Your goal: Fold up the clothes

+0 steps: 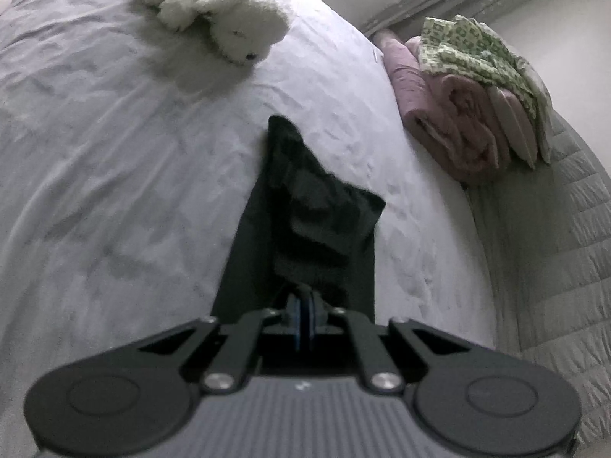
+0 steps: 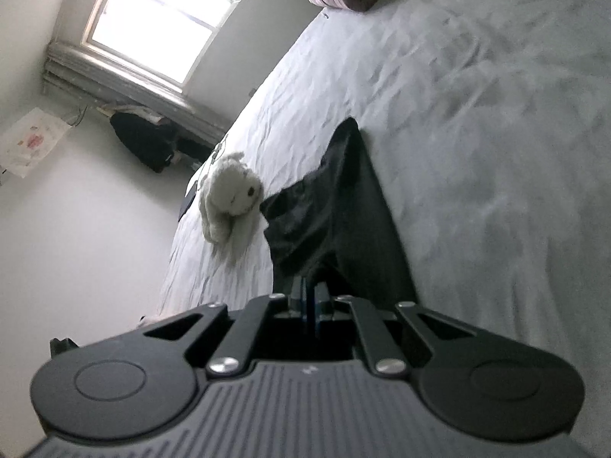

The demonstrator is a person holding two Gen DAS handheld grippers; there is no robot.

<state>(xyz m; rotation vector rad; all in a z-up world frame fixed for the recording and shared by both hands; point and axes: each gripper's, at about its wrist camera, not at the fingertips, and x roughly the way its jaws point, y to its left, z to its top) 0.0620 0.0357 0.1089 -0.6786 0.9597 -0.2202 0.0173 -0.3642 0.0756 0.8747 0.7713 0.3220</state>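
The left gripper (image 1: 304,305) is pinched tight on a dark, soft piece of clothing (image 1: 305,210), and the right gripper (image 2: 310,301) is pinched tight on the dark cloth too. It hangs from both grippers down onto the wrinkly white bed sheet (image 1: 114,133). A fluffy white stuffed animal (image 1: 225,15) lies on the sheet near it, and a rolled pink blanket (image 1: 458,129) sits at the edge.

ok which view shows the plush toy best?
Left wrist: the white plush toy lies whole and unblocked on the bed sheet. In the right wrist view it is smaller, foreshortened, and sits right beside the dark garment.
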